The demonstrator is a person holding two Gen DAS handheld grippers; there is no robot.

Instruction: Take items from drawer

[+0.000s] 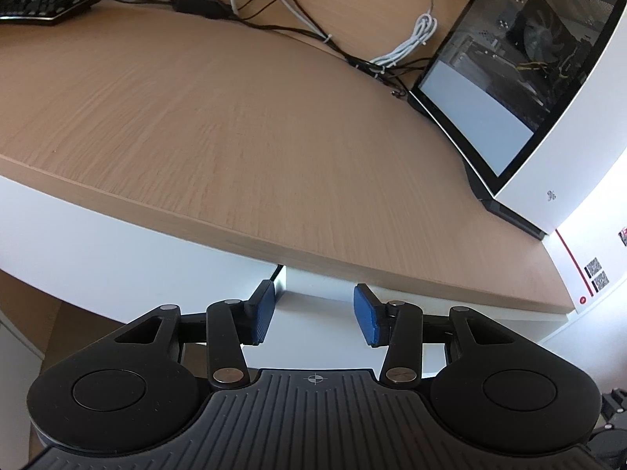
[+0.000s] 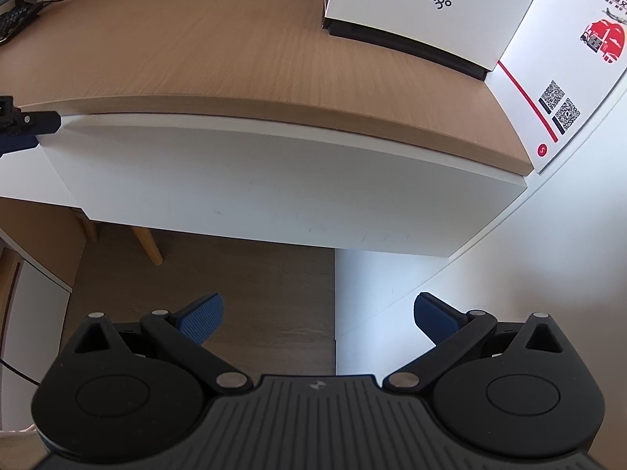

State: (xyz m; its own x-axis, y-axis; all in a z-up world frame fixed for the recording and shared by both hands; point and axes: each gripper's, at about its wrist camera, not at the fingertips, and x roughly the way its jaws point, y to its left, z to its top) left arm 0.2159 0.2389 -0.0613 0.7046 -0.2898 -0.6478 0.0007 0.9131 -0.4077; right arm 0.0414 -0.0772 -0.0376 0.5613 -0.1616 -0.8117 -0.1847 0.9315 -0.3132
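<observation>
The white drawer front [image 2: 274, 180] sits under the wooden desk top [image 2: 235, 58], and nothing inside it shows. My left gripper [image 1: 313, 290] is open at the drawer's upper left corner, whose white edge [image 1: 298, 286] lies between the blue pads without clear contact. The right wrist view shows that same left gripper [image 2: 27, 129] at the far left, against the corner. Lower down and in front of the drawer, my right gripper [image 2: 317, 301] is wide open over the floor, holding nothing.
A white computer case [image 1: 529, 78] with a glass side stands on the desk at the right, beside a white box with QR codes [image 2: 560, 78]. A keyboard [image 1: 39, 0] and tangled cables [image 1: 274, 19] lie at the back. A wooden furniture leg [image 2: 151, 246] stands under the desk.
</observation>
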